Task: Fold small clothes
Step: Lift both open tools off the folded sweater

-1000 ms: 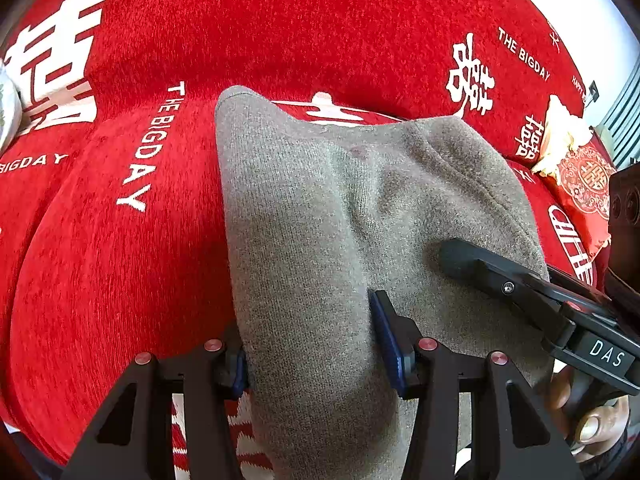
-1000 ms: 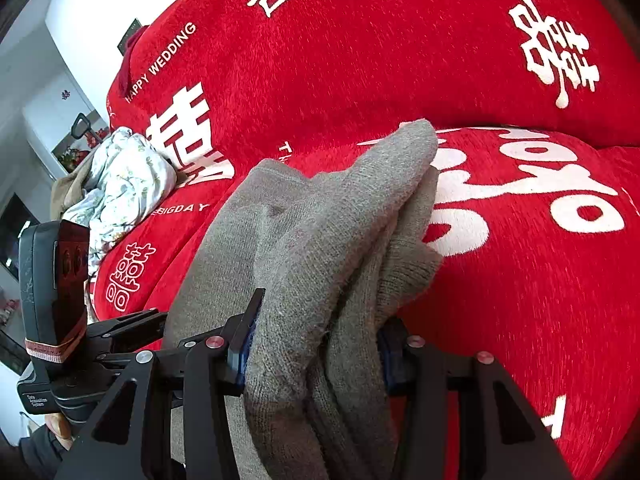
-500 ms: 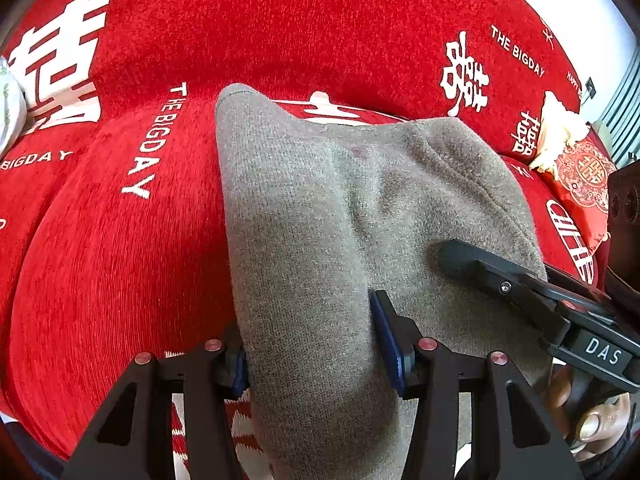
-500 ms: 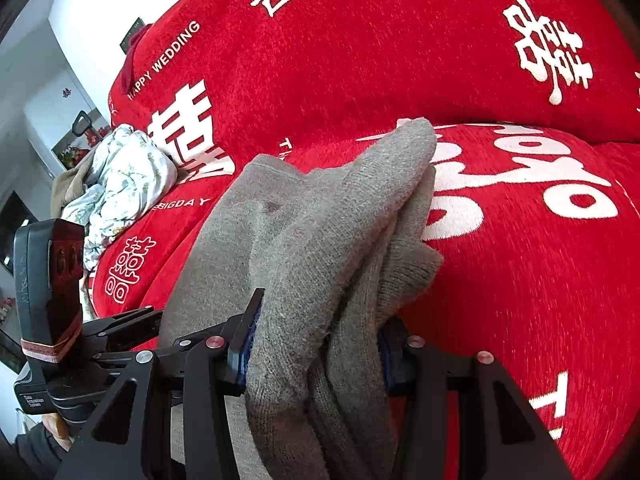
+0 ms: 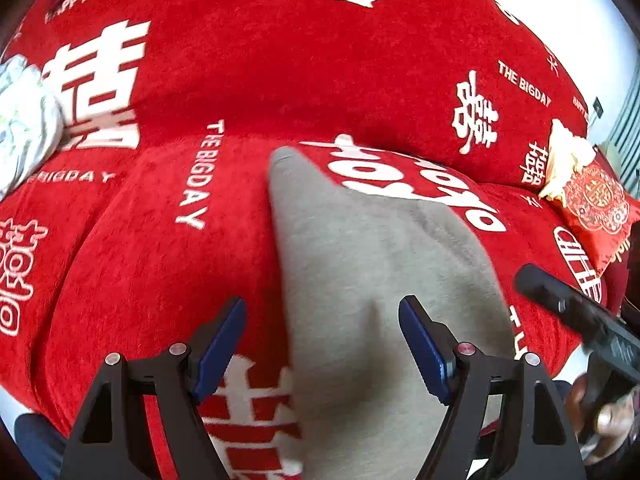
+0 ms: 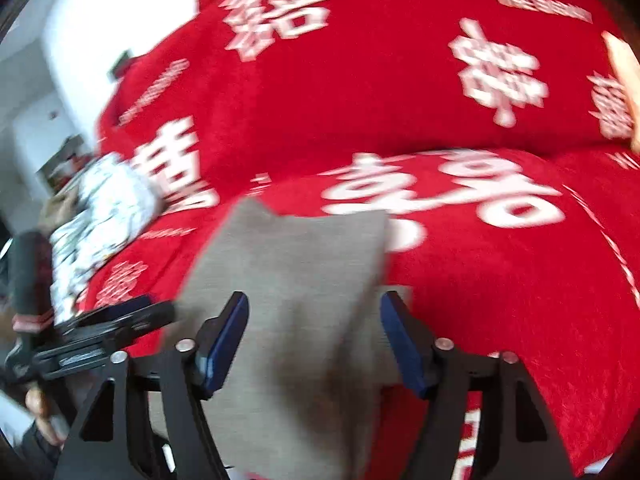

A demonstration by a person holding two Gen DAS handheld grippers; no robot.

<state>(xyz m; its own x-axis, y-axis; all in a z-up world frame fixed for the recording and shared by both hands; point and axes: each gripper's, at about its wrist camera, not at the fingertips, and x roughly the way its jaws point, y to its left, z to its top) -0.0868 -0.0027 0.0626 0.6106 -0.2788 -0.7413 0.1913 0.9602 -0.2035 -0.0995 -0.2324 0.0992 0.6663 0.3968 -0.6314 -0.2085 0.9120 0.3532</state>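
A grey knit garment lies folded on the red sofa cover; it also shows in the right wrist view, blurred. My left gripper is open above its near left part, jaws spread wide and holding nothing. My right gripper is open over the garment's near end, holding nothing. The right gripper also shows at the right edge of the left wrist view, and the left gripper at the left edge of the right wrist view.
The red sofa cover with white lettering spans both views. A crumpled white patterned cloth lies at the far left. A red embroidered cushion sits at the right. A white wall is behind the sofa.
Both grippers opened and let go of the grey garment, then pulled back. The garment now lies flatter on the sofa. The right wrist view is blurred by motion.
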